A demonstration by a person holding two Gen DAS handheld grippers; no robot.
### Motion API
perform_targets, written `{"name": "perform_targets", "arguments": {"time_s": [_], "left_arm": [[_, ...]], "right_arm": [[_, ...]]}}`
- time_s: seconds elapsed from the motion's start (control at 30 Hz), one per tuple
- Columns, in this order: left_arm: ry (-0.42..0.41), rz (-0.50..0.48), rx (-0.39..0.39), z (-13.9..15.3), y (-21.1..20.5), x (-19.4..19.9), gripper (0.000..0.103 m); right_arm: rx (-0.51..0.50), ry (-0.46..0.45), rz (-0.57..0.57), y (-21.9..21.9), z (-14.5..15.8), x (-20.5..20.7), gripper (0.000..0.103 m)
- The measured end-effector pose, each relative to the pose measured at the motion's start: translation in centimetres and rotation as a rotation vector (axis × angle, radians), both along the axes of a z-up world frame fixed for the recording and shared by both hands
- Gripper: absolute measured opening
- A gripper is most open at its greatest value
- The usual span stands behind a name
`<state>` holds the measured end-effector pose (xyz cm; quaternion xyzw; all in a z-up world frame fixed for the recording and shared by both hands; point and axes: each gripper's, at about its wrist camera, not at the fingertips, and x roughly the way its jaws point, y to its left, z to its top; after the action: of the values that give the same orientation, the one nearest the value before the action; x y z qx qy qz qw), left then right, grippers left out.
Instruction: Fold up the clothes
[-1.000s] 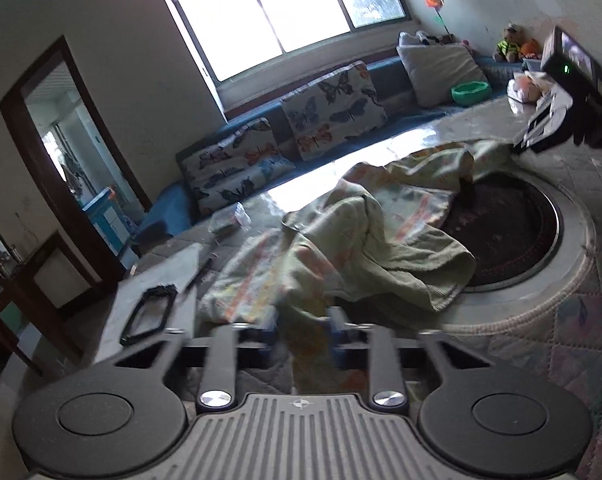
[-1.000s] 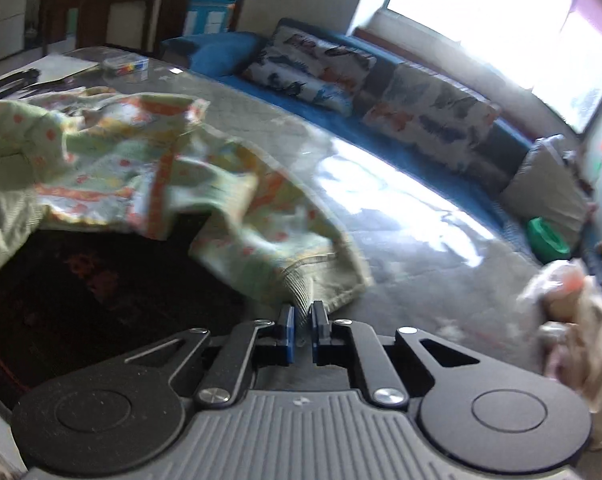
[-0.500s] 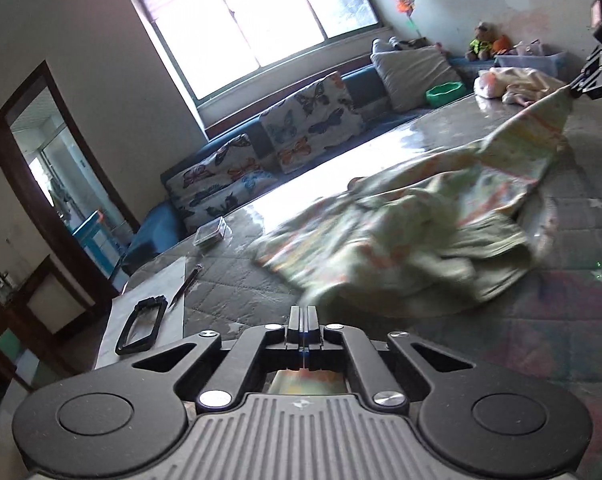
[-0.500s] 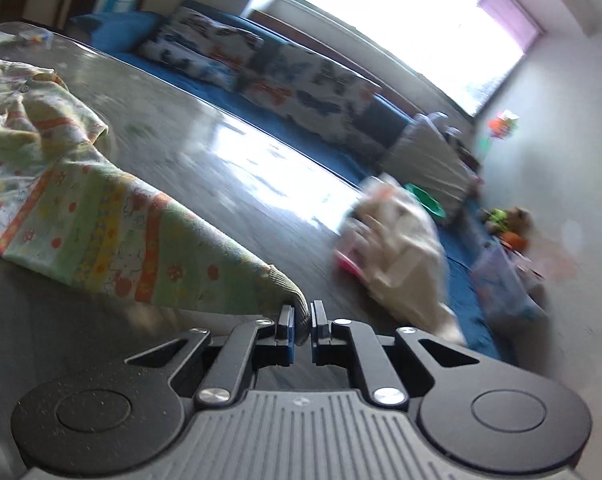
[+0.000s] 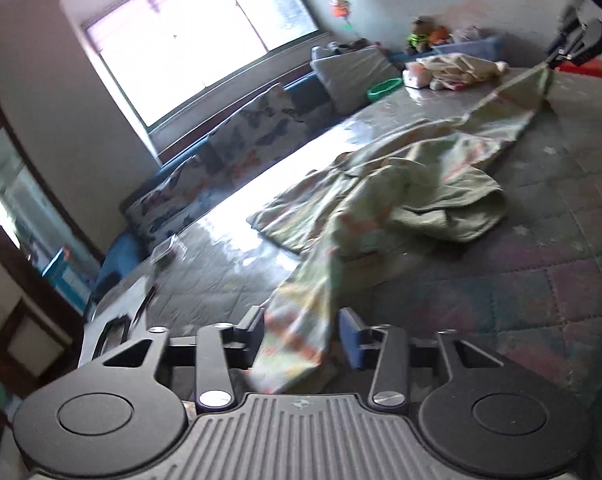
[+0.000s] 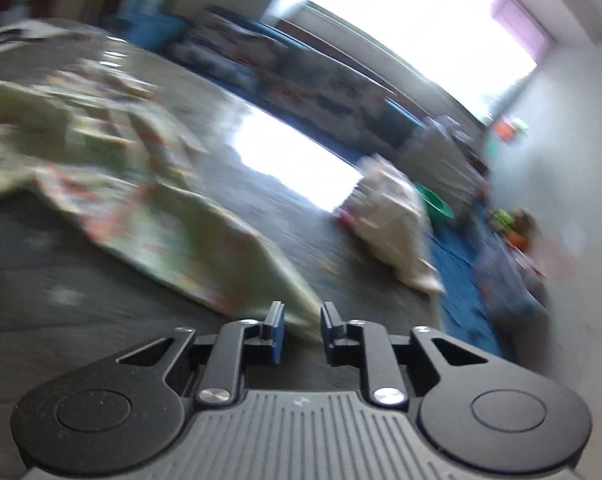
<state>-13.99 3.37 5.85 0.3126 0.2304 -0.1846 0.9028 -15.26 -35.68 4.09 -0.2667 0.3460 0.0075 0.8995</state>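
Garment [image 5: 413, 184] ends lie between both spread jaws, left gripper [image 5: 301, 330] and right gripper [image 6: 301, 320].

Both wrist views skim low, sharing the garment [image 5: 401, 184].

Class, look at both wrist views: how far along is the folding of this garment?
Done: the green patterned garment is pulled out lengthwise across the table, one end at each gripper. In hand: the left gripper and right gripper both stand open with cloth between the fingers, so neither grips it. Left: the middle is rumpled; no fold is made.
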Motion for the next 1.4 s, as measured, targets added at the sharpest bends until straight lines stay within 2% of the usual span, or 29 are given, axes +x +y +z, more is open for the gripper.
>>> {"name": "perform_targets", "arguments": {"time_s": [0.03,0.1,0.2,0.3,0.4,0.43,0.5,0.57,0.6,0.63,0.73,0.8,0.93,1.1,1.17,1.27,1.33,1.4], "left_arm": [[0.003,-0.002,0.013,-0.4,-0.5,0.2,0.047],[0.006,0.007,0.031,-1.3,-1.3,0.9,0.047],[0.011,0.034,0.054,-2.7,-1.7,2.3,0.047],[0.029,0.054,0.061,-3.8,-1.8,3.5,0.045],[0.037,0.071,0.081,-4.7,-1.8,4.4,0.016],[0.038,0.08,0.076,-4.8,-1.6,4.5,0.011],[0.042,0.1,0.066,-4.9,-1.2,4.9,0.006],[0.035,0.118,0.053,-4.6,-0.8,5.1,0.004],[0.029,0.126,0.045,-4.4,-0.5,5.2,0.003],[0.022,0.134,0.039,-4.2,-0.3,5.2,0.003],[-0.01,0.149,0.025,-3.0,0.2,5.0,0.002],[-0.032,0.155,0.02,-2.1,0.6,4.7,0.002],[-0.07,0.16,0.019,-0.4,1.6,3.2,0.002],[-0.094,0.133,0.053,1.1,3.5,-0.6,0.002],[-0.081,0.131,0.078,0.9,4.2,-1.9,0.002],[-0.029,0.13,0.121,-0.1,5.2,-3.1,0.004],[0.01,0.13,0.15,-0.9,5.6,-3.5,0.007],[0.026,0.133,0.168,-1.4,5.8,-3.7,0.008]], "right_arm": [[0.004,0.01,0.068,1.9,-0.3,-0.1,0.031],[0.013,0.03,0.205,5.7,-1.0,-0.3,0.033],[-0.001,0.055,0.372,10.6,-2.5,-0.2,0.042],[-0.043,0.065,0.511,14.5,-4.0,0.2,0.042],[-0.1,0.058,0.611,17.1,-5.1,0.6,0.043],[-0.108,0.057,0.634,17.6,-5.3,0.8,0.042],[-0.115,0.05,0.667,18.3,-5.5,1.1,0.041],[-0.112,0.051,0.695,18.9,-5.7,1.5,0.032],[-0.093,0.062,0.698,19.1,-5.6,1.8,0.024],[-0.07,0.075,0.7,19.2,-5.5,2.0,0.01],[-0.01,0.091,0.708,19.2,-5.1,1.7,0.004],[0.055,0.081,0.708,18.6,-3.9,0.8,0.004],[0.122,0.077,0.729,17.2,-1.0,-1.9,0.004],[0.171,0.124,0.801,15.7,1.3,-6.6,0.004],[0.184,0.151,0.829,15.5,1.4,-8.2,0.004],[0.235,0.256,0.891,15.5,0.8,-10.5,0.004],[0.251,0.302,0.904,15.7,0.2,-11.1,0.009],[0.285,0.323,0.893,15.7,-0.2,-11.1,0.01]]}}
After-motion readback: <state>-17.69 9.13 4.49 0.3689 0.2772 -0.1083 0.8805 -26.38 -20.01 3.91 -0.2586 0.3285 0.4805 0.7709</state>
